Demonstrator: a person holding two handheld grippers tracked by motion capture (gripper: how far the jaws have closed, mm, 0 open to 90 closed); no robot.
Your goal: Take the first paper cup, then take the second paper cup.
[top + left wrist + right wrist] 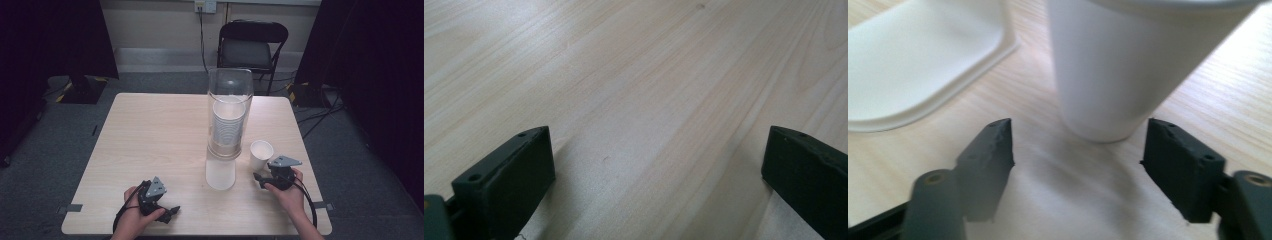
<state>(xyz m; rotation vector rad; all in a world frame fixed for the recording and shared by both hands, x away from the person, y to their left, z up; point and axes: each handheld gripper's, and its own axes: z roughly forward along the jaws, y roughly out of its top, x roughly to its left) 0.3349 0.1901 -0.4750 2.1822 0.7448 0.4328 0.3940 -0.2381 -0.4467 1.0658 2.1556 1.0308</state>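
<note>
Cup [261, 155] upright on tabletop [150, 140], near right side, just right of clear dispenser [229, 114]. Likely light, thin-walled, crushable: squeeze gently mid-wall. Right gripper [1078, 145] open, fingers either side of cup base, not touching. Left gripper [656, 160] open over bare wood, near left.

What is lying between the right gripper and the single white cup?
Nothing: in the right gripper view, bare table separates the open right gripper from the white cup.
</note>
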